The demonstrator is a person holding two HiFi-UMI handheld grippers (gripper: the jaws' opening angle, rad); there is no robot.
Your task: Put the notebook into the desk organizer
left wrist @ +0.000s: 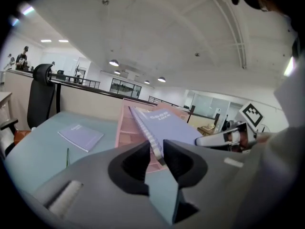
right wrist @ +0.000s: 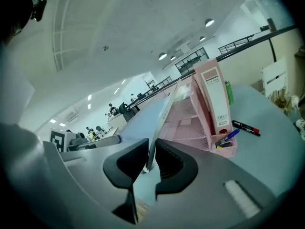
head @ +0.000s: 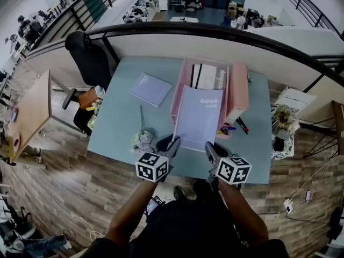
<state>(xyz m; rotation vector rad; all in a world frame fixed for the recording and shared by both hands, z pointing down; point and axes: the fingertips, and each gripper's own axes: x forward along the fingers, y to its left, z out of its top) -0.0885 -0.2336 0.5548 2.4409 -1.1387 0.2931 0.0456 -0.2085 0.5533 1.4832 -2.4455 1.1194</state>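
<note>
Item: notebook (head: 199, 117), lavender cover, spiral binding along its left edge.
Location: centre of the head view, raised off the table (head: 118, 122) at a tilt, with the far edge up over the front of the desk organizer (head: 179, 90). Whether it rests on the organizer cannot be told.
Left gripper (head: 173, 142): clamped on the near left corner, at the spiral.
Right gripper (head: 210, 147): clamped on the near right corner, jaws pinching the thin edge.
Long axis: runs from the two grippers at lower centre of the frame up toward the organizer.
Bearing of target: organizer lies straight beyond the notebook's far edge, upper centre, its pink compartments open toward the grippers.
Nearer hand: neither; both stand level, one at each corner.
Judgement: the coming move looks like a push along that axis into a slot.
Other stock: second notebook (head: 150, 88) flat at upper left; markers (head: 242, 125) beside the organizer's right foot.
</note>
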